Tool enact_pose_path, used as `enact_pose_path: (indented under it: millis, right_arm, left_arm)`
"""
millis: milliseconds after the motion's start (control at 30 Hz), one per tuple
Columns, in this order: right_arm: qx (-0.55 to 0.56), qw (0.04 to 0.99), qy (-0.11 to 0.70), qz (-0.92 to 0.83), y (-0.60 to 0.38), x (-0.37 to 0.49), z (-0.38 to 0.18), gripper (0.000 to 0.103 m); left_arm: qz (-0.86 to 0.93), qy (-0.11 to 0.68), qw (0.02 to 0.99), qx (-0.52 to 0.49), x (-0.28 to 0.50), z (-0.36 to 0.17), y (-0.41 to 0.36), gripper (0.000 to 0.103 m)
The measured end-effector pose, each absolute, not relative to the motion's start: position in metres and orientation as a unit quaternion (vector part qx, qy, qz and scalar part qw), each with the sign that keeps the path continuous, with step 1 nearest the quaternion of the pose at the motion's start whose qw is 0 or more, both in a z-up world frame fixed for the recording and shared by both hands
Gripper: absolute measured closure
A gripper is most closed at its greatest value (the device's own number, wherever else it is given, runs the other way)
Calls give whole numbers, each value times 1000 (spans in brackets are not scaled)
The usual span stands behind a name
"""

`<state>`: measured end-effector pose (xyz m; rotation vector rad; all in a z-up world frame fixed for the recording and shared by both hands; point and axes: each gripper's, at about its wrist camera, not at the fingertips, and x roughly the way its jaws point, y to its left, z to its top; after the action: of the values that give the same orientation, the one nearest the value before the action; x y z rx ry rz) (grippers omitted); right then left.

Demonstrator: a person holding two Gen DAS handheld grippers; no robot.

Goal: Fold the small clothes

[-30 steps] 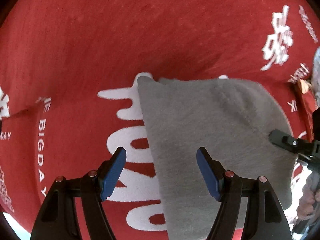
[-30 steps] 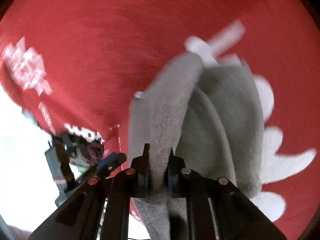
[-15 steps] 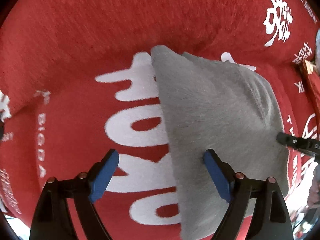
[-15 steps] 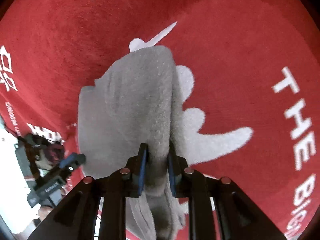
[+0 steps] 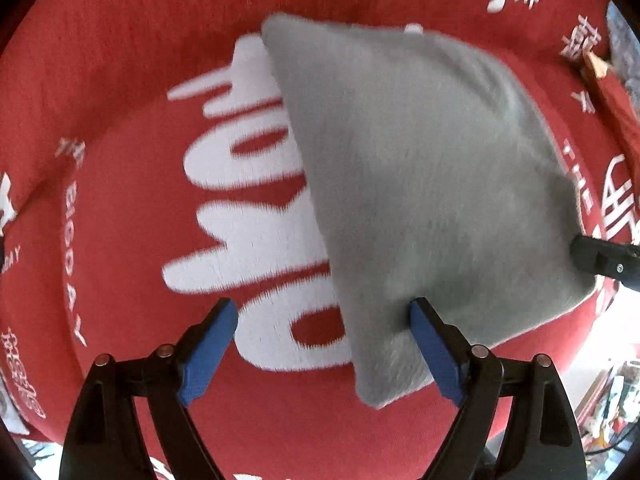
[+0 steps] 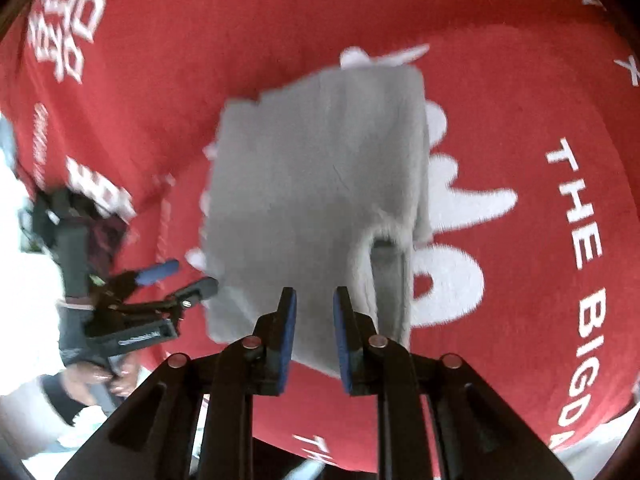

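A small grey garment (image 5: pixel 424 184) lies folded and flat on the red cloth (image 5: pixel 120 80). My left gripper (image 5: pixel 324 344) points straight down over its near corner and is open wide. The garment's left edge runs between the blue pads, and the right pad (image 5: pixel 436 348) hangs over the grey fabric. In the right wrist view the garment (image 6: pixel 320 184) spreads out just ahead of my right gripper (image 6: pixel 315 332). Its jaws stand a little apart, and the pads do not press on the cloth. One right finger (image 5: pixel 600 258) shows at the garment's right corner.
White lettering covers the red cloth (image 6: pixel 520 80). Its edge falls away at the lower right, with clutter (image 5: pixel 608 412) beyond. A person's hand (image 6: pixel 100 376) holds the left gripper (image 6: pixel 180 280) at the garment's left side. A grey and a wooden item (image 5: pixel 600 64) lie at the far right.
The right gripper, shut on a raised fold of the grey garment before, has loosened, and the fold now lies flat. The left gripper opened wider and sank toward the garment's near corner.
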<state>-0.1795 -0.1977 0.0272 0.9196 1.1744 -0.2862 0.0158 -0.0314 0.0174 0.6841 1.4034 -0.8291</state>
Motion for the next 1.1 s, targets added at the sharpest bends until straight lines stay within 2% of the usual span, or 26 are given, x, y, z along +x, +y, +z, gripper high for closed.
enact_pose_path:
  millis: [100, 167, 200, 400, 467, 833, 867, 900, 933, 1000, 1067, 1100]
  right_arm:
    - [362, 718, 578, -139, -191, -181, 7, 85]
    - [322, 722, 597, -133, -188, -185, -5, 97]
    - [310, 729, 596, -129, -187, -187, -4, 98]
    - [324, 720, 599, -134, -191, -193, 2, 98]
    - [346, 716, 590, -138, -196, -199, 10, 93]
    - [359, 725, 568, -154, -210, -203, 38, 92]
    - [363, 724, 566, -155, -212, -202, 38, 91]
    - [366, 723, 565, -156, -212, -201, 37, 89]
    - [371, 722, 563, -156, -214, -200, 36, 85]
    - [377, 721, 559, -158, -216, -200, 36, 77]
    - [381, 721, 556, -161, -218, -199, 36, 62]
    - [382, 721, 554, -162, -218, -198, 36, 59]
  left_arm:
    - [-356, 632, 628, 283, 17, 8, -23, 15]
    - [-354, 638, 626, 275, 20, 7, -22, 15]
    - [-354, 638, 626, 276, 20, 8, -22, 15]
    - [-352, 633, 627, 288, 18, 15, -29, 15]
    - [-349, 634, 627, 287, 18, 17, -31, 15]
    - [-333, 626, 641, 293, 12, 37, -46, 15]
    - [-332, 626, 643, 291, 11, 40, -48, 15]
    - [-331, 625, 645, 290, 11, 41, -50, 10]
    - [-328, 626, 645, 289, 13, 42, -52, 0]
    - [-321, 624, 653, 286, 22, 47, -53, 0]
    - [-317, 627, 654, 281, 25, 50, -56, 0]
    - [-315, 628, 655, 280, 27, 51, -59, 0]
